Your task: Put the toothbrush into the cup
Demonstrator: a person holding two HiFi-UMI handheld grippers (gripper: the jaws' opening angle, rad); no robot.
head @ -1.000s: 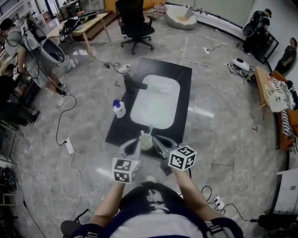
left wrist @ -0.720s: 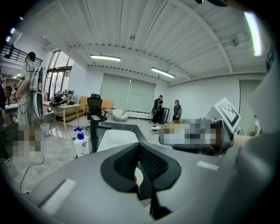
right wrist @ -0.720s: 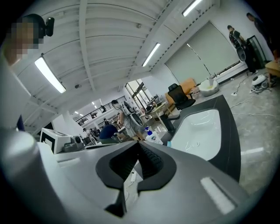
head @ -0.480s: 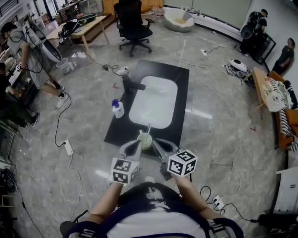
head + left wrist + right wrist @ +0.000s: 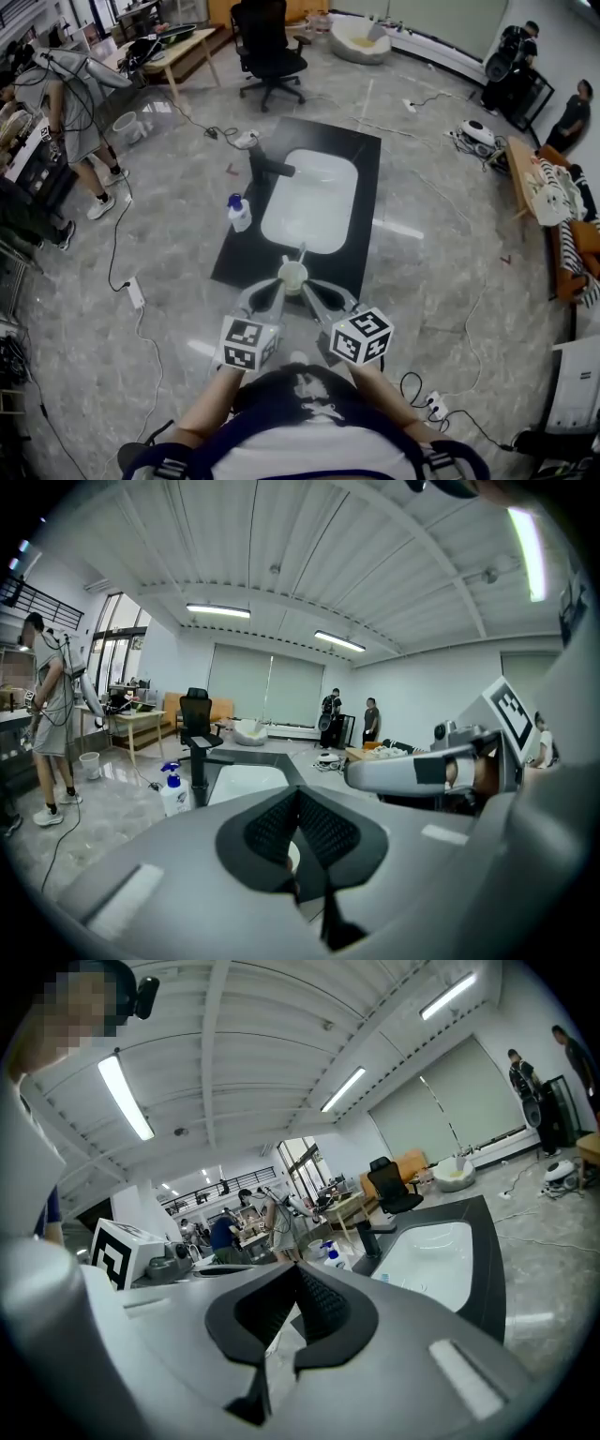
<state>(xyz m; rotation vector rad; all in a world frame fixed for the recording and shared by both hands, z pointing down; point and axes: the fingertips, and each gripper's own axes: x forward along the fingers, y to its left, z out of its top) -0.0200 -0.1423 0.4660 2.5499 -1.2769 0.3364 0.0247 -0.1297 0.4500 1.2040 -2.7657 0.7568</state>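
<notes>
A pale green cup [image 5: 292,276] stands at the near edge of the black counter [image 5: 367,169], in front of the white sink [image 5: 314,202]. A toothbrush [image 5: 300,255] stands in the cup and leans toward the sink. My left gripper [image 5: 269,298] sits just left of and below the cup, and my right gripper [image 5: 315,298] just right of it. Both point at the cup without touching it. In the left gripper view my left gripper [image 5: 298,794] has its black pads meeting, with nothing held. In the right gripper view my right gripper [image 5: 298,1269] is likewise shut and empty.
A black faucet [image 5: 258,169] rises at the sink's left, and a white soap bottle with a blue pump [image 5: 239,214] stands beside it. Cables and a power strip [image 5: 136,293] lie on the floor. An office chair [image 5: 267,47] and people stand farther off.
Both grippers have drawn back slightly from the cup toward me, the right one more. The cup and toothbrush have not moved. A person at far left has walked on.
</notes>
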